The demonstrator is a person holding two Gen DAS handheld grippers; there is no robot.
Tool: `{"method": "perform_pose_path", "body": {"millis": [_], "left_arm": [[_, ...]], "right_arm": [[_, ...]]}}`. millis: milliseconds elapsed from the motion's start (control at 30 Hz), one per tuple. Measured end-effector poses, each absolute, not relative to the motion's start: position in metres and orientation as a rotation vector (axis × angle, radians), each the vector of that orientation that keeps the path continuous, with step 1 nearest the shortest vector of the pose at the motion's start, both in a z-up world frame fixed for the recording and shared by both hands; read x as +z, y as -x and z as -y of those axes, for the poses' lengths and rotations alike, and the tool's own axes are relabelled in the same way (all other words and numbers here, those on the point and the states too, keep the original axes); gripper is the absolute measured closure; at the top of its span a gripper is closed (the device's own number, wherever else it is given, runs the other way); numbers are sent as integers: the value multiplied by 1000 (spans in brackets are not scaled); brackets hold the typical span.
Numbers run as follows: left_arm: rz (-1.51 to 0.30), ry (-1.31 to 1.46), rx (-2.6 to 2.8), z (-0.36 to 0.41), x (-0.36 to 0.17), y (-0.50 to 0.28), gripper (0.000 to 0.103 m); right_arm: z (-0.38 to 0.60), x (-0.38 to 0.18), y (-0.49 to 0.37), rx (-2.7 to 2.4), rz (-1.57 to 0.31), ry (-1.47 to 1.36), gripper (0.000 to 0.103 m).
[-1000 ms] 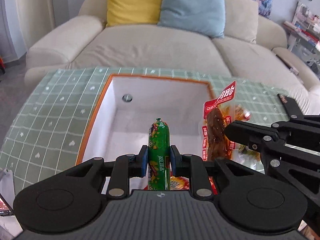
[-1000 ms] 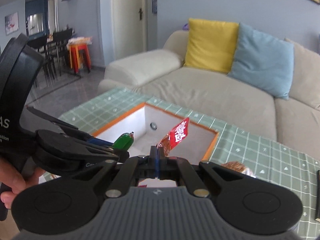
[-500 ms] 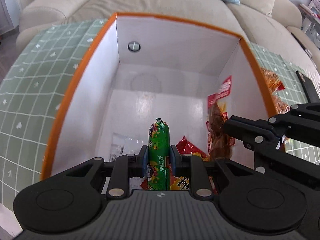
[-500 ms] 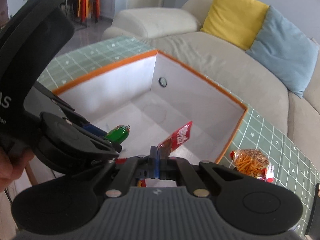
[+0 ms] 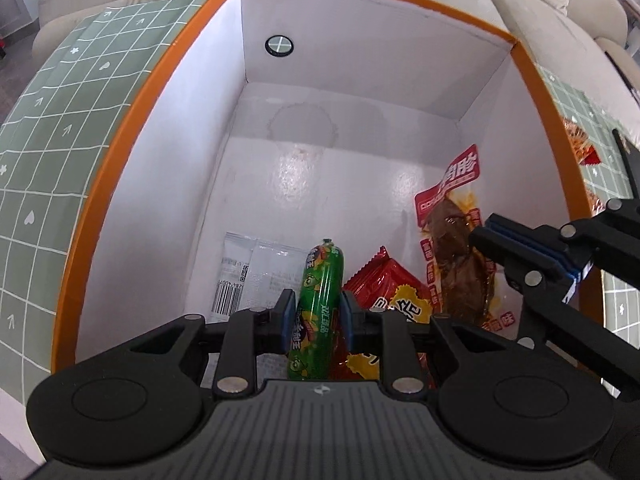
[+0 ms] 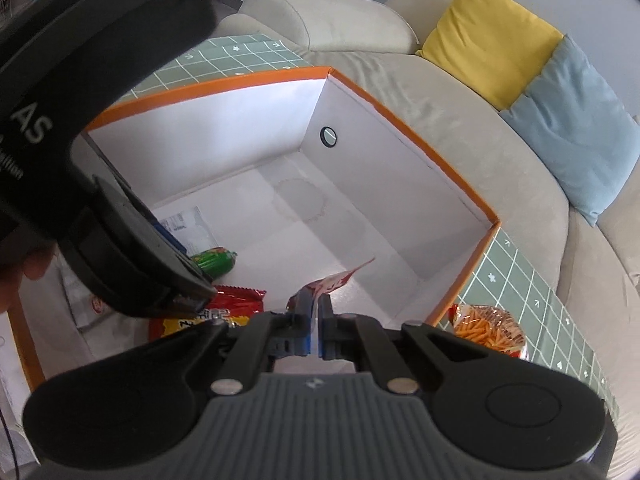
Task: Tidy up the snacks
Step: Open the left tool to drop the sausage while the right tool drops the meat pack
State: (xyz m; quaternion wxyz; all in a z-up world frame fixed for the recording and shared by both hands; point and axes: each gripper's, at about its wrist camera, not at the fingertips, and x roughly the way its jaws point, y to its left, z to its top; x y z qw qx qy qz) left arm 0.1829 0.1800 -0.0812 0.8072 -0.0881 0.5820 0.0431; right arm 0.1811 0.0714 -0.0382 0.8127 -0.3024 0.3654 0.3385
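So both grippers are tipped steeply down into the box right now. Closest to the left wrist camera, the left gripper point(image 5: 316, 312) is clamped narrow around a green sausage point(image 5: 318, 304), blue pads pressing on both sides of it, sausage standing roughly upright between the fingers with its tip poking out past them. Under and just beside it on the box floor there's a red snack pack point(image 5: 384, 284) and a flat white packet point(image 5: 252, 272) with a barcode, lying to the left. Off to the right in that same view the right gripper point(image 5: 528, 240) comes in from the side, pinching a clear pouch of braised meat point(image 5: 452, 248) with a red header, which hangs upright near the box's right wall. From the right wrist camera you see its fingers squeezed flat together on the pouch's edge, and a bit of a hand point(image 6: 16, 276) gripping the left tool at the left edge of the frame. The white box with the orange rim point(image 5: 132, 128) sits on a table with a green gridded cloth point(image 5: 60, 128); its far wall has a small round grommet point(image 5: 279, 45). Outside the box, just beside its right corner, a bag of orange stick snacks point(image 6: 488, 328) lies on the cloth. Beyond that is a beige sofa point(image 6: 400, 92) with a yellow cushion point(image 6: 488, 28) and a light blue cushion point(image 6: 576, 128).
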Motion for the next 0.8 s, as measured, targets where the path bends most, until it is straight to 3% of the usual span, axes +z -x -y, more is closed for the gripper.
{"method": "perform_pose_path", "body": {"millis": [100, 300, 367, 433, 800], "left_arm": [[-1255, 179, 103, -180, -83, -185, 72], [-1230, 183, 115, -180, -78, -183, 48], [-1209, 179, 115, -179, -73, -181, 44], [-1186, 179, 124, -177, -68, -178, 41], [-1072, 130, 150, -156, -33, -164, 34]], "right_arm": [[-71, -39, -180, 724, -774, 670, 103], [-69, -39, -173, 714, -747, 738, 101], [-67, -37, -170, 713, -728, 756, 94], [-66, -35, -167, 705, -708, 765, 77], [-40, -6, -151, 654, -612, 744, 61]]}}
